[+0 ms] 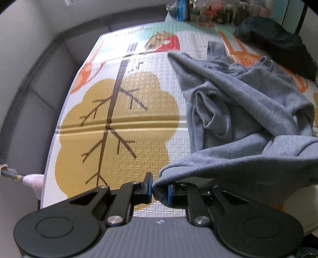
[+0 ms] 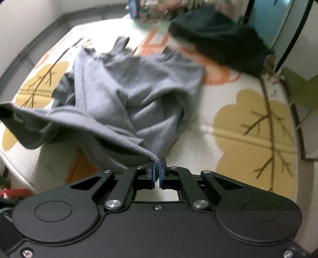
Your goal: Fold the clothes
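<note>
A: Where is the grey sweatshirt (image 1: 244,103)?

B: It lies crumpled on the play mat (image 1: 119,123), beside the mat's yellow tree print (image 1: 111,127). Its ribbed hem (image 2: 119,137) is lifted off the mat, stretched between the two tools.

A: And the left gripper (image 1: 160,188)?

B: Its blue pads (image 1: 148,187) sit on either side of a fold of the hem, one corner of the sweatshirt pinched between them. The jaws are not fully together, since the cloth fills the gap.

A: The right gripper (image 2: 157,172)?

B: Clamped tight on the ribbed hem, jaws almost touching, with the ribbing poking up between them.

A: What else is near the sweatshirt?

B: A dark garment (image 2: 220,41) is heaped on the mat behind it, at the far end. The right wrist view is blurred, so I can't tell whether the two touch. Beyond that dark heap is a clutter of small items (image 1: 208,12), too smeared to name.
</note>
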The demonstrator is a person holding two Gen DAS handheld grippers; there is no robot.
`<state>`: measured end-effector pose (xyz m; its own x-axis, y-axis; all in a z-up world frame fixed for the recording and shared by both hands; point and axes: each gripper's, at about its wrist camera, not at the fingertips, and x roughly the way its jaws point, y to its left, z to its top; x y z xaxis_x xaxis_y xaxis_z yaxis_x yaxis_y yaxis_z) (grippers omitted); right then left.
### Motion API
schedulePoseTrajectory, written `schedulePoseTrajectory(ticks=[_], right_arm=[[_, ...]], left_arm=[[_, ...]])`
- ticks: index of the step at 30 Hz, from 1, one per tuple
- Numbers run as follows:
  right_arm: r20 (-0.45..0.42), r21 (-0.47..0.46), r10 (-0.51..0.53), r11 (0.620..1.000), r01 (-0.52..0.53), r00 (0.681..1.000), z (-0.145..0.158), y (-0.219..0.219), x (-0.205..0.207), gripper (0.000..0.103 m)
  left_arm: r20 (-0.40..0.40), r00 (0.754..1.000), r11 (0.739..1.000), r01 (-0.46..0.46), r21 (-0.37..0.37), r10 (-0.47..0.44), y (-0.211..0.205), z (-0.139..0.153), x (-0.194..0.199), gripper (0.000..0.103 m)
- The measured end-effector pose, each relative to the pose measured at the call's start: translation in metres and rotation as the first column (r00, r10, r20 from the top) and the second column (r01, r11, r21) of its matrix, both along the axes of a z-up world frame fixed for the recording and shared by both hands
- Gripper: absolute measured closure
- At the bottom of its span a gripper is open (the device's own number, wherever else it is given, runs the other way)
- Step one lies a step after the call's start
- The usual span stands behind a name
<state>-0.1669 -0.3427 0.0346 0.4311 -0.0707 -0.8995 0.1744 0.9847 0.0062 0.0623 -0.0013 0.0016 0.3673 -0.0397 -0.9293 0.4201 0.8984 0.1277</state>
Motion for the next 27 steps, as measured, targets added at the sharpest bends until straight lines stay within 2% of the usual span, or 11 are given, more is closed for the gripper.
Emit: schedulePoseTrajectory(ticks=[5, 8, 18, 24, 27], right_arm=[[0.04, -0.026, -0.002, 1.0, 0.003, 0.999, 0.02, -0.006, 0.0, 0.101], [0.016, -0.005, 0.007, 1.0, -0.007, 1.0, 0.019, -0.007, -0.004, 0.101], [-0.187, 0.137, 0.066, 0.99, -0.04, 0.98, -0.036, 0.008, -0.028, 0.101], [-0.285, 0.189, 0.086, 0.981, -0.032, 0.955, -0.073, 0.016, -0.041, 0.101], [-0.322, 0.213, 0.093, 0.977, -0.024, 0.942, -0.087, 0.018, -0.045, 0.101]], left_arm=[[0.033, 0.999, 1.0, 0.022, 0.008, -0.022, -0.003, 0.012, -0.003, 0.088], [-0.006, 0.999, 0.999, 0.04, 0.021, -0.04, 0.0, 0.005, -0.01, 0.088], [-0.182, 0.983, 0.994, 0.045, 0.103, -0.026, 0.016, -0.053, -0.031, 0.088], [-0.244, 0.97, 0.991, 0.032, 0.133, 0.001, 0.025, -0.079, -0.038, 0.088], [-0.247, 0.969, 0.985, 0.058, 0.164, -0.016, 0.024, -0.083, -0.043, 0.082]])
